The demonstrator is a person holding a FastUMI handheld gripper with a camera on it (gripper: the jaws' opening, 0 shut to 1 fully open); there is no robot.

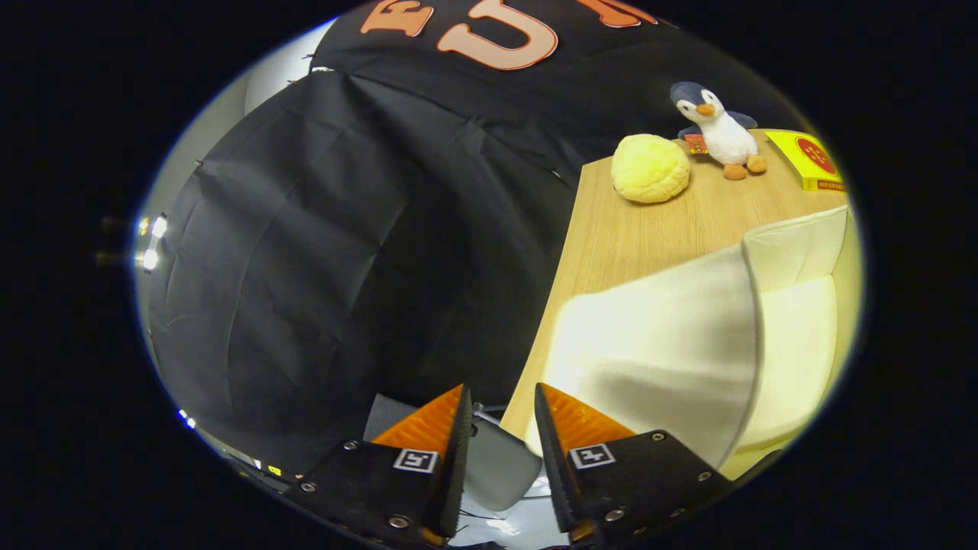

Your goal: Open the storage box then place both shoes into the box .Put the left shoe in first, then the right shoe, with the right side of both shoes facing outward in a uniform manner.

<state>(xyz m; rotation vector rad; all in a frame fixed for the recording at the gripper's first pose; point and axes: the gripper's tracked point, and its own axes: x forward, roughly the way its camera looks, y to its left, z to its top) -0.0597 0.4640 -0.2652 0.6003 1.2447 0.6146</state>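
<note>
My gripper [500, 393] hangs just off the left edge of the wooden table [626, 229], tilted. Its fingers stand close together, and both press on a grey and white shoe [500, 470], of which only a small part shows low between them. Which of the two shoes it is cannot be told. The cream fabric storage box [665, 336] sits on the table just ahead and to the right of the fingers. Its broad near panel faces me, and a pale inner part [795, 336] shows at its right side.
Beyond the box on the table lie a yellow round plush [649, 168], a penguin plush toy [718, 130] and a yellow flat packet [814, 160]. Black cloth hangs to the left of the table, with bright lamps [153, 241] at its far left.
</note>
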